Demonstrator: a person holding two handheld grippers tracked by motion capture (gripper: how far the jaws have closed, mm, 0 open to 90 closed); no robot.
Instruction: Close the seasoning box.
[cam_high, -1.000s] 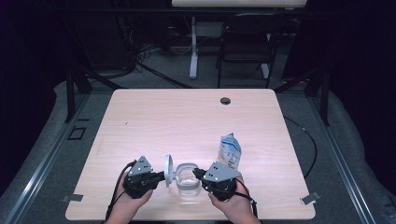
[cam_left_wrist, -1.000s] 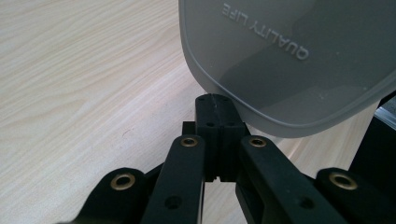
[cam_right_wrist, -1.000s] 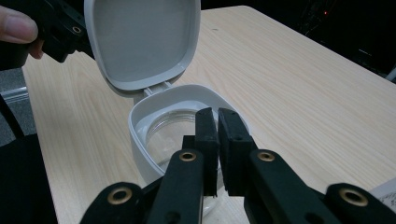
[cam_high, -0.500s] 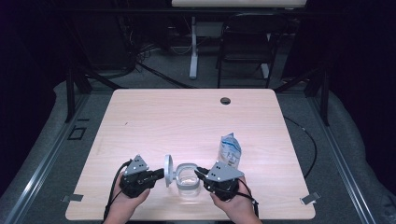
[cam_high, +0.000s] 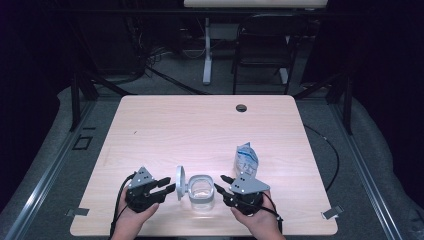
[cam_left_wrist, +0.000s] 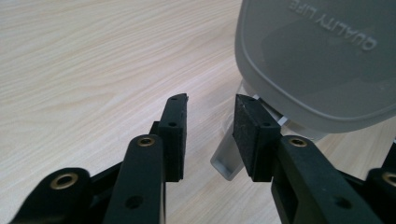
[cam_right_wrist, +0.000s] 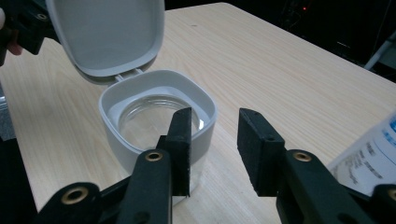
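A small grey-rimmed clear container (cam_high: 201, 192) stands near the table's front edge, its hinged lid (cam_high: 180, 183) swung up on the left side. In the right gripper view the container (cam_right_wrist: 154, 112) looks empty under the raised lid (cam_right_wrist: 107, 32). My left gripper (cam_high: 168, 185) is open just left of the lid. In its own view the left gripper (cam_left_wrist: 210, 126) holds nothing, with the lid's back (cam_left_wrist: 317, 56) above and right. My right gripper (cam_high: 220, 183) is open just right of the container, and its jaws (cam_right_wrist: 215, 140) hold nothing.
A white and blue pouch (cam_high: 246, 160) stands upright behind my right gripper, also at the right edge of the right gripper view as the pouch (cam_right_wrist: 369, 158). A cable hole (cam_high: 241, 107) sits at the table's far side. Bare wooden table (cam_high: 200, 130) stretches beyond the container.
My left gripper has drawn back slightly to the left, away from the lid. The lid stays raised, and the right gripper and container have hardly moved.
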